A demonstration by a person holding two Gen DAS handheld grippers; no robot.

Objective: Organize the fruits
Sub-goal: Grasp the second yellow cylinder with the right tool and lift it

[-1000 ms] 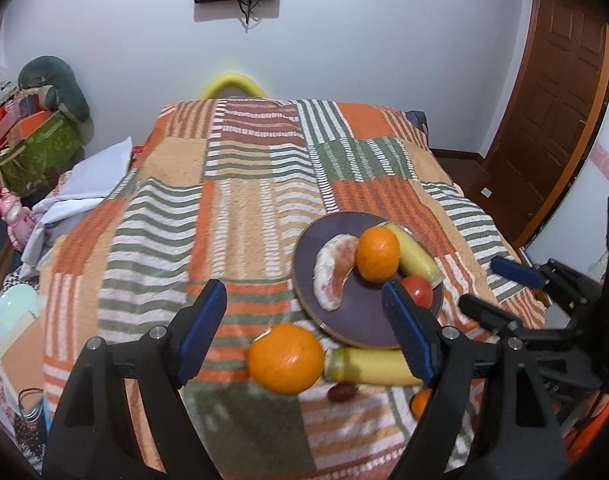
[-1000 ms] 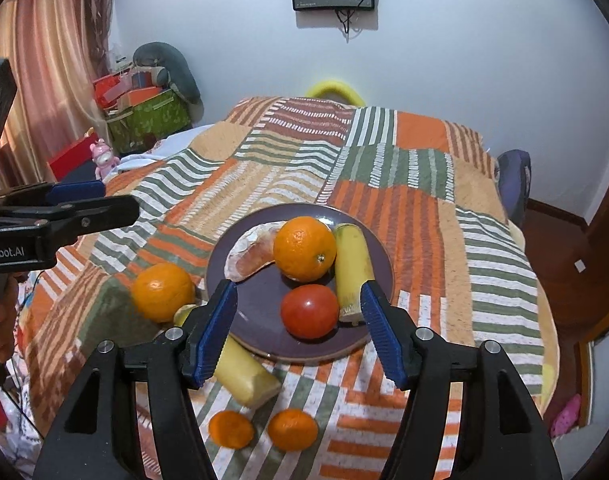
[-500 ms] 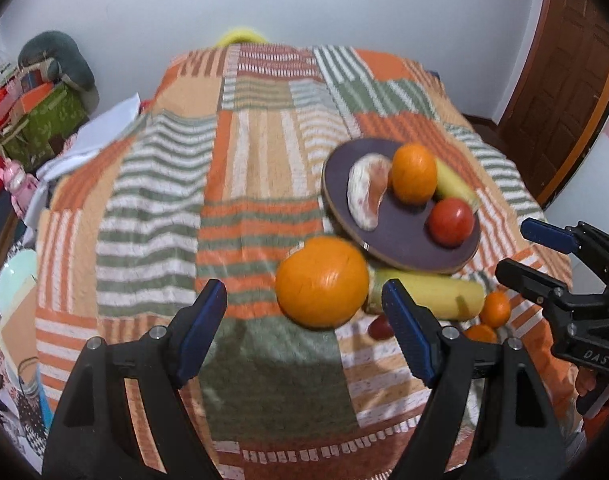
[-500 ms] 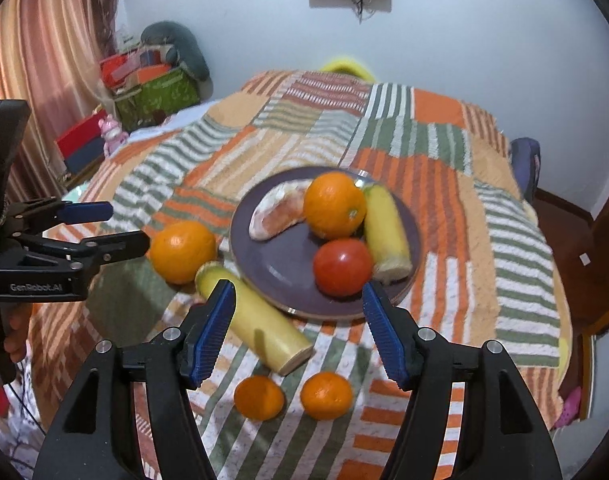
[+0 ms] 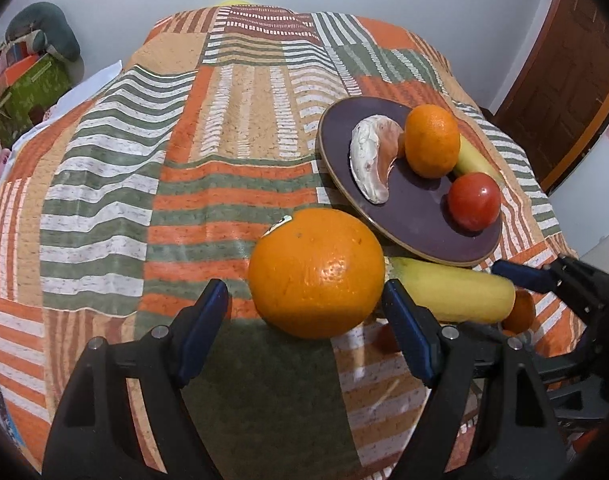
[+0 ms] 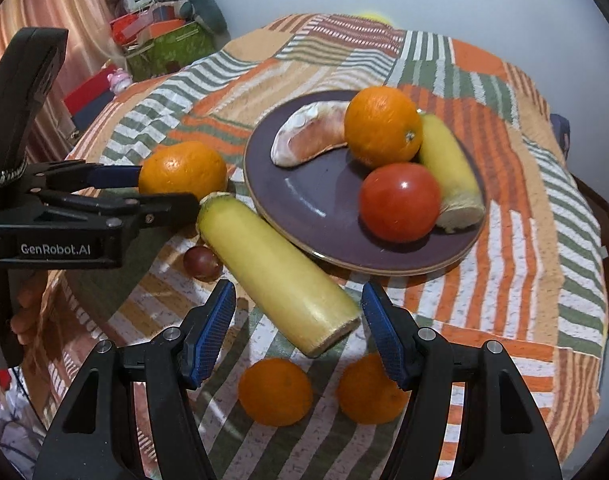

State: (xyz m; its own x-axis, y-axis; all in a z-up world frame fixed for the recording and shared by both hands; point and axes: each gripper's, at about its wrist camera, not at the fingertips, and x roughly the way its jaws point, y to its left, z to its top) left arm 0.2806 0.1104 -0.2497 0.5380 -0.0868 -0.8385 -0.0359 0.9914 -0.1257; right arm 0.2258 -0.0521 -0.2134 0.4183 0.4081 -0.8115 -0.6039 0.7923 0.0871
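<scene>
A dark purple plate (image 5: pixel 416 216) (image 6: pixel 316 208) on the striped bedspread holds a pomelo wedge (image 5: pixel 374 164), an orange (image 5: pixel 432 146), a red tomato (image 5: pixel 474 201) and a yellow fruit piece (image 6: pixel 450 168). A large loose orange (image 5: pixel 316 272) (image 6: pixel 182 168) lies just ahead of my open left gripper (image 5: pixel 304 332), between its fingers. My open right gripper (image 6: pixel 298 332) hovers over the near end of a loose long yellow fruit (image 6: pixel 272 268) (image 5: pixel 448 296). Two small tangerines (image 6: pixel 274 392) (image 6: pixel 370 388) and a small dark red fruit (image 6: pixel 200 262) lie near it.
The striped orange, green and white bedspread (image 5: pixel 208 168) covers the bed. Boxes and a green bag (image 6: pixel 164 46) stand at the far left by a curtain. A brown door (image 5: pixel 572 72) is at the right.
Both grippers moved forward and down. The large orange now sits between the left gripper's fingers. The right gripper came down over the long yellow fruit's near end.
</scene>
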